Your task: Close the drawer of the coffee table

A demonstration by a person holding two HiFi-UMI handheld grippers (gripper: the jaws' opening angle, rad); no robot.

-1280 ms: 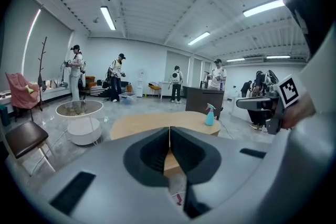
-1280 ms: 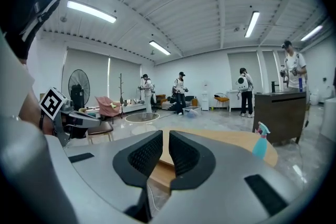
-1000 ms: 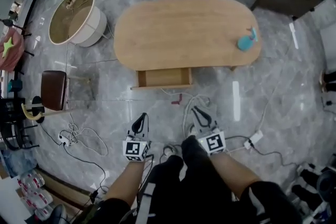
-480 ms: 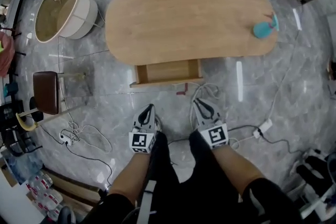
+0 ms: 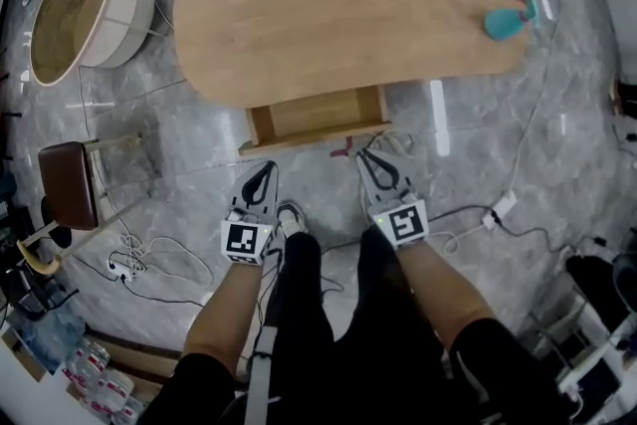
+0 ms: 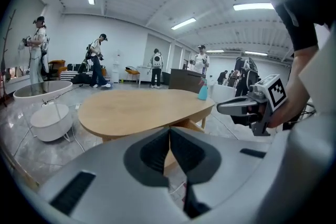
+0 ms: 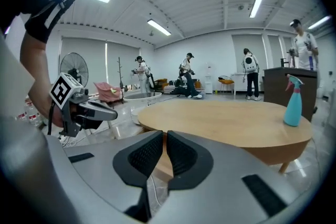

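Both shut, empty. Open drawer (image 5: 317,117) lies just above left gripper (image 5: 265,170) & right gripper (image 5: 364,157), mid-frame; its front runs left-right, both abt equally near.

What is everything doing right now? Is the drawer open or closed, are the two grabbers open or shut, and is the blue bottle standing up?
drawer: open, pulled out from under the coffee table.
left gripper: fingers shut, holding nothing, near the drawer front.
right gripper: fingers shut, holding nothing, near the drawer front.
spray bottle: standing upright on the table top.
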